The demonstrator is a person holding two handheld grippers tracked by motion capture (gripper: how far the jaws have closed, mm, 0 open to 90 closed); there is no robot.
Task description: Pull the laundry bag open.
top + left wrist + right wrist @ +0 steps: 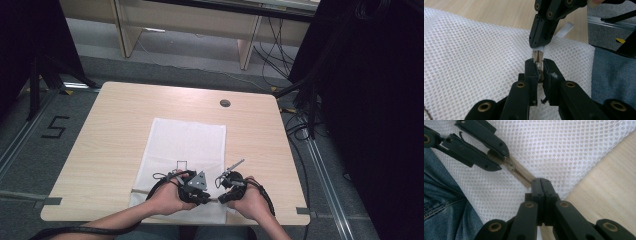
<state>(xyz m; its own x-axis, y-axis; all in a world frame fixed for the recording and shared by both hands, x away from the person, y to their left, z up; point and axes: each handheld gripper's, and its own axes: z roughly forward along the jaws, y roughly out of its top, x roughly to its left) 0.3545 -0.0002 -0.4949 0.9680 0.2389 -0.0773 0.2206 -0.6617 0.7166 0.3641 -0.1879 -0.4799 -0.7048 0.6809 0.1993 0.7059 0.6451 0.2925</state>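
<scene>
A white mesh bag lies flat on the wooden table, with a beige zipper along its near edge. My left gripper is shut on the zipper's slider. In the right gripper view the left gripper pinches the slider from the upper left. My right gripper is shut on the end of the zipper tape at the bag's corner. From the left gripper view, the right gripper comes down from above, a short way beyond the slider. Both grippers sit close together at the table's front edge.
A round cable hole sits in the far part of the table. The person's blue jeans show just below the table edge. Dark stands and cables stand off the right side, and a desk frame stands beyond.
</scene>
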